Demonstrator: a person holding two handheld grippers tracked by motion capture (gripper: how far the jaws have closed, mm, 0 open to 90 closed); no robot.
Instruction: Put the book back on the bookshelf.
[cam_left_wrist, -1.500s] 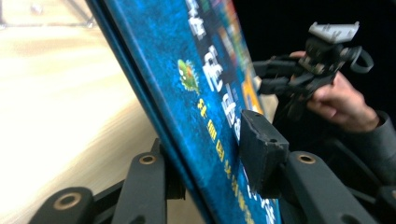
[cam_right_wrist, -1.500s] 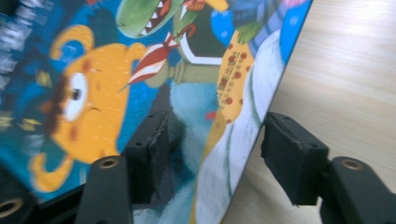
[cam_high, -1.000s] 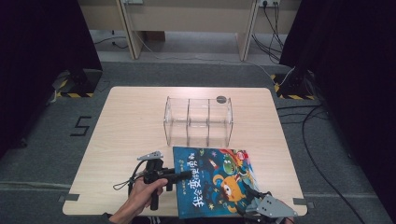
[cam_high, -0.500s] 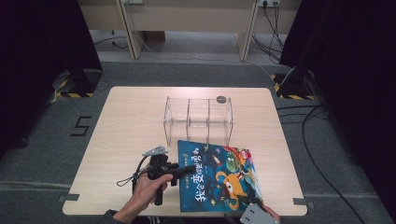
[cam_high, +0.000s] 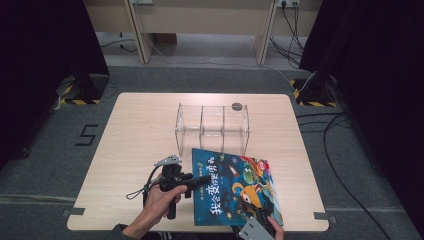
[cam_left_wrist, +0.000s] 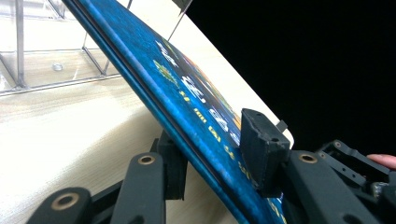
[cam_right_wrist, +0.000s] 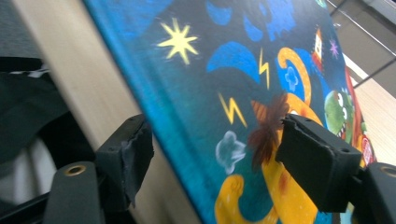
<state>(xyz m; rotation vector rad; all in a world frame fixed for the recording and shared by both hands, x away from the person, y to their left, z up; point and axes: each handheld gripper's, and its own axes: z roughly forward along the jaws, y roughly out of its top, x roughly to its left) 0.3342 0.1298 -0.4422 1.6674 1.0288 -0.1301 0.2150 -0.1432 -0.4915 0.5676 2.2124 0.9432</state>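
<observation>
The left claw (cam_high: 192, 179) is clamped hard on the spine-side edge of the blue hardcover picture book (cam_high: 235, 187) with cartoon monsters on its cover, and in the left gripper view both pads (cam_left_wrist: 261, 149) press the cover from either side, the book (cam_left_wrist: 187, 98) tilting up off the pale wooden bench (cam_high: 145, 130). Down at the near edge, the right claw (cam_high: 255, 230) has just been spreading its jaws; in the right gripper view they stand well apart, with the book's (cam_right_wrist: 243, 93) lower edge passing between them and neither pad pressing.

So the book sits at the near right of the bench, its long axis running from the person toward the clear acrylic three-compartment rack (cam_high: 212, 125), and its far corner lies just beside the rack's front wall. The rack lies straight beyond the book, and the left hand (cam_high: 157, 207) alone carries the load. My read: the next move swings the book upright and forward into a slot, and a one-sided grip could let it twist.
</observation>
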